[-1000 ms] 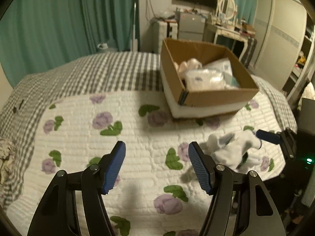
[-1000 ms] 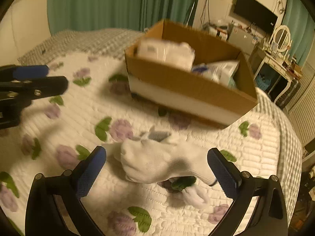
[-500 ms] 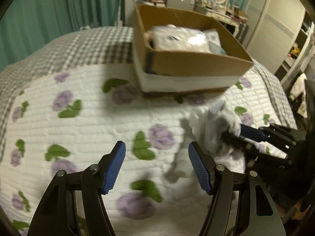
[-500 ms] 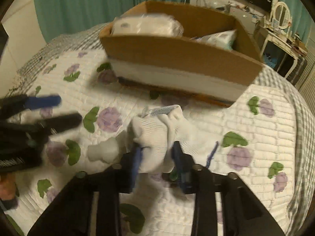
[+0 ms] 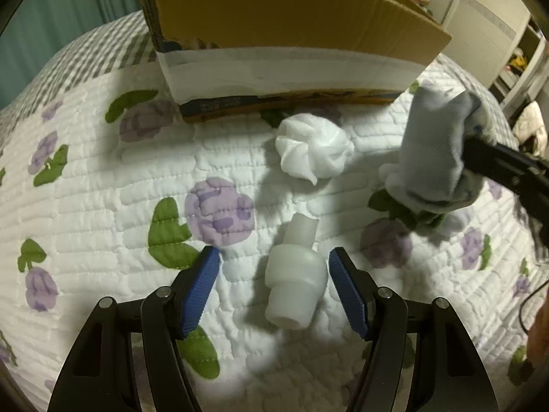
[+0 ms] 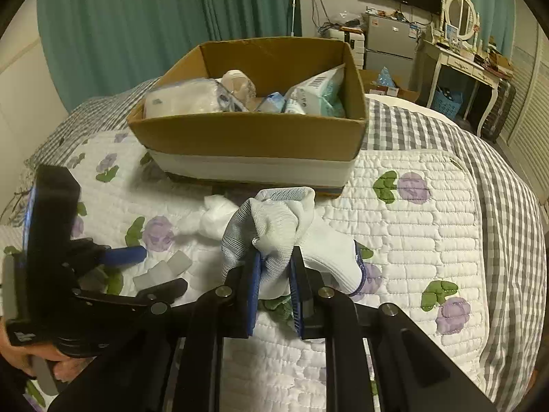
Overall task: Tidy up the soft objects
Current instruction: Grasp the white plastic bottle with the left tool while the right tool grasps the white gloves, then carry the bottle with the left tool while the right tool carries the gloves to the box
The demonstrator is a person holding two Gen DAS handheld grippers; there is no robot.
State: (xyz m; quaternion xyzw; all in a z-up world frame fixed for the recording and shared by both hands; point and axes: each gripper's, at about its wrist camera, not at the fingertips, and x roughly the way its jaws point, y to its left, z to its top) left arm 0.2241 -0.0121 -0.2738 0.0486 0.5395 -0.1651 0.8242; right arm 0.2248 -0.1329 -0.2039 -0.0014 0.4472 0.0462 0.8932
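Observation:
My right gripper (image 6: 274, 274) is shut on a bunched white and grey sock (image 6: 274, 230), held just above the quilt; the same sock (image 5: 435, 151) shows at the right of the left wrist view. My left gripper (image 5: 276, 281) is open, pointing down at the bed. A small white bottle-shaped piece (image 5: 295, 274) lies on the quilt between its blue pads, nearer the right pad (image 5: 346, 288). The right wrist view shows that piece (image 6: 161, 271) beside the left gripper (image 6: 137, 267). A crumpled white cloth ball (image 5: 314, 151) lies in front of the cardboard box (image 5: 291, 27).
The open box (image 6: 254, 134) sits on the flowered quilt (image 6: 411, 226) and holds several white packs and soft items. A grey checked blanket (image 6: 497, 189) covers the bed's far side and right side. A dresser, a mirror and green curtains stand beyond.
My right gripper has shut on the sock and raised it off the quilt. The left gripper has come down and forward, so the white bottle-shaped piece now lies between its fingers.

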